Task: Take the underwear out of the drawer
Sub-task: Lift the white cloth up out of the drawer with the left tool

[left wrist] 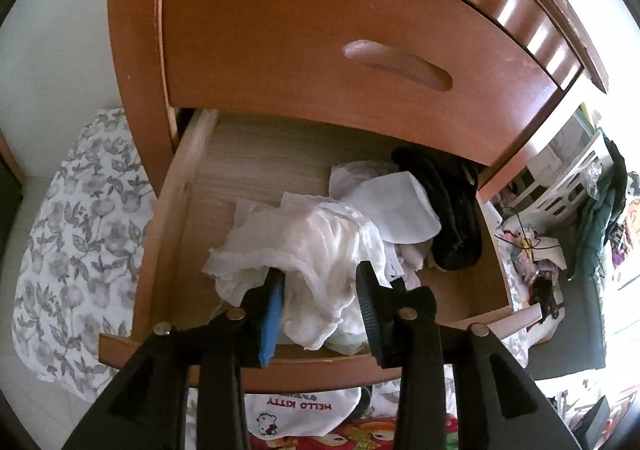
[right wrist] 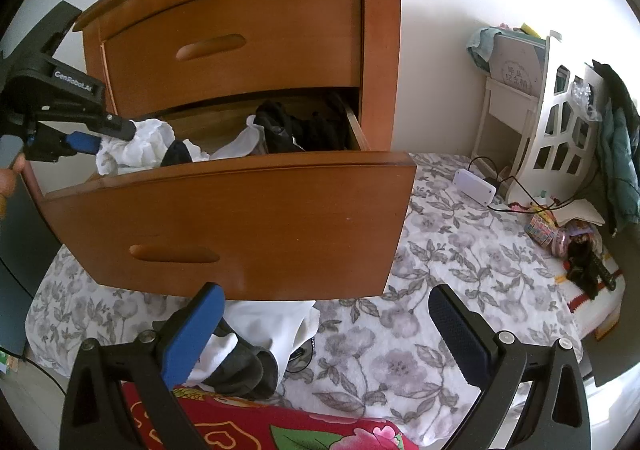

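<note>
My left tongs point(left wrist: 320, 290) straddle the white underwear point(left wrist: 312, 242) heaped at the drawer point(left wrist: 168, 234) front, jaws part closed around its folds, grip unconfirmed. My right tongs point(right wrist: 324, 330) hang wide and empty below the drawer face, farther off.

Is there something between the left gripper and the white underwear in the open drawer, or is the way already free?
Nothing visible stands between them. The left gripper already has its fingers on either side of the white underwear at the front of the open drawer. The closed upper drawer overhangs only the back part, behind the cloth.
</note>
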The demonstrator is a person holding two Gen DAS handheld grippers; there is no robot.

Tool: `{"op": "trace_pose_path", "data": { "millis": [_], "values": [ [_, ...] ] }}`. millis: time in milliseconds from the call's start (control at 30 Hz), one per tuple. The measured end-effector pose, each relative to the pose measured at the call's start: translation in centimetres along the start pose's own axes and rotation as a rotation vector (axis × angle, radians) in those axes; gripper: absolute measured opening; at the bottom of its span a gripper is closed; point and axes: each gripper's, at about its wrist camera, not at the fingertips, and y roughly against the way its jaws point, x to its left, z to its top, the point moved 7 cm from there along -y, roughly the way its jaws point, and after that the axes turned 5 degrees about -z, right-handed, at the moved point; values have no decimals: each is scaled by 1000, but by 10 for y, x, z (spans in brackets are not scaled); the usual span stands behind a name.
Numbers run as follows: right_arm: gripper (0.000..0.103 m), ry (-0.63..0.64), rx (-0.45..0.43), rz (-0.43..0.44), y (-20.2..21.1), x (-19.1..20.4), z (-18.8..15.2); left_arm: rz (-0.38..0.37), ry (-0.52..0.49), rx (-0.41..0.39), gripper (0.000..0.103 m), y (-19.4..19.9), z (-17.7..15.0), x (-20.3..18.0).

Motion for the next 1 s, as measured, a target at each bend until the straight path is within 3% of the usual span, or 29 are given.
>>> {"op": "trace_pose_path", "data": {
  "millis": [133,233,300,433,700,867,1000],
  "values": [
    [103,-1,0,1,0,0,0,11,3,-30,34,6,3,2],
    [103,0,0,1,0,0,0,16,2,-52,25,12,6,2],
    [103,0,0,0,0,0,0,20,-23,-54,13,14,7,-1],
    [103,1,0,-1,0,0,0,38,-61,-51,5,13,6,-8],
    [103,0,0,0,-1,0,0,-17,-10,-44,2,8,5,-8],
    [103,1,1,-1,0,0,0,-107,49,-120,1,30,22,-10],
    [103,1,0,-1,0,1,1,-133,51,-209,1,60,42,-15]
  ]
}}
